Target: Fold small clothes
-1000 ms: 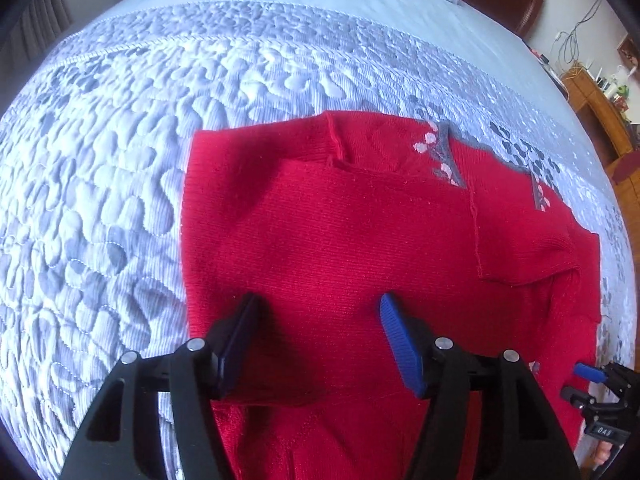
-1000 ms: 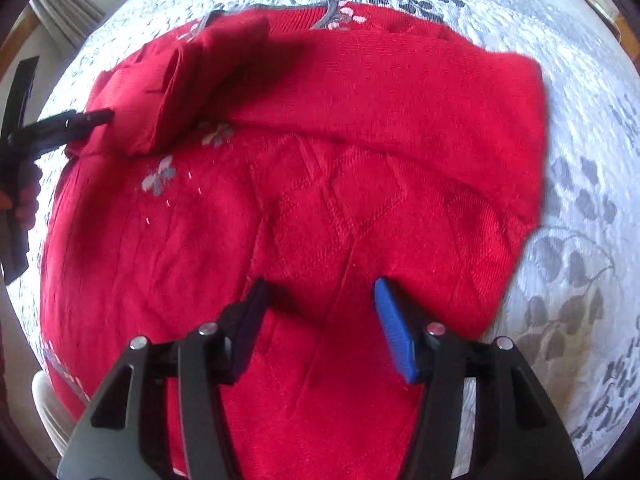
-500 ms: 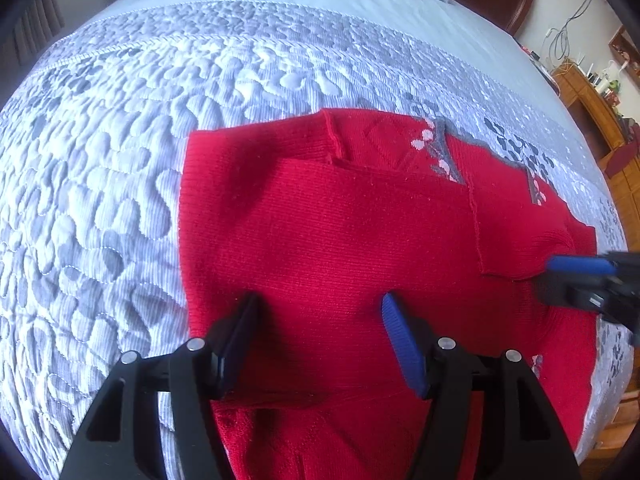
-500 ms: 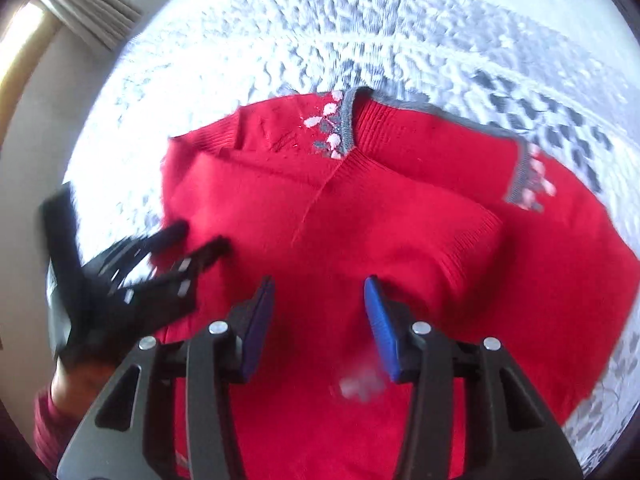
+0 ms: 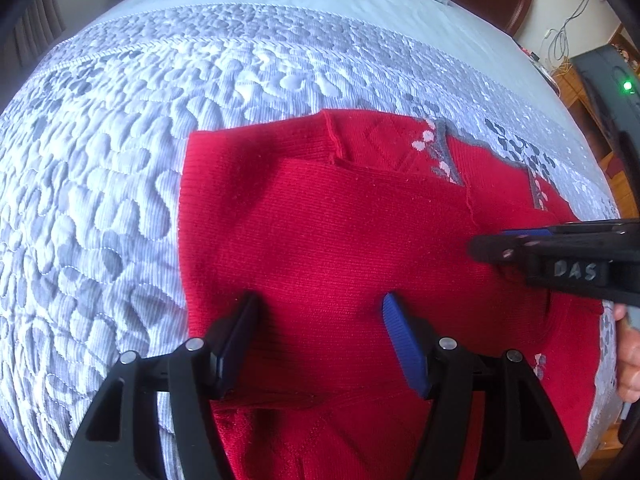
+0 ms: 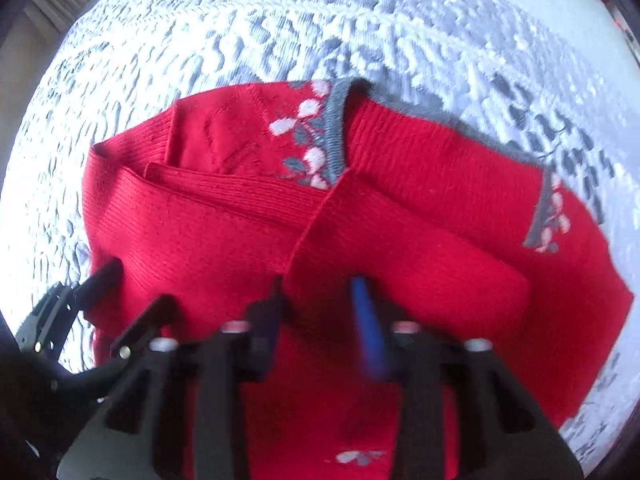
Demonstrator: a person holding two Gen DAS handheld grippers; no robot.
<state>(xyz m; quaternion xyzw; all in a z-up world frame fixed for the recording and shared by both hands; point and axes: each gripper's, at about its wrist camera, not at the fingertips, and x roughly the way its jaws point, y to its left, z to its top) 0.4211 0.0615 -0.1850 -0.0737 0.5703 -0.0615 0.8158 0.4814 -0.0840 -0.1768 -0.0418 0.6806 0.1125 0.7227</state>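
Left gripper (image 5: 320, 320), seen from its own wrist camera, hangs with fingers spread wide apart over the red sweater (image 5: 320, 232), gripping nothing. The sweater lies flat on the quilted grey-and-white bedspread (image 5: 120, 140), its sleeves folded in across the body and its grey collar trim (image 5: 442, 148) toward the far side. From the right edge the right gripper (image 5: 480, 246) reaches in low over the folded sleeve; from this side I cannot tell whether it grips.

From the right wrist camera, the right gripper (image 6: 318, 292) is blurred, its fingers parted with the edge of the folded sleeve cuff (image 6: 304, 236) between them; whether they pinch it I cannot tell. The left gripper (image 6: 132, 288) shows at lower left, parted, over the sweater's left edge.
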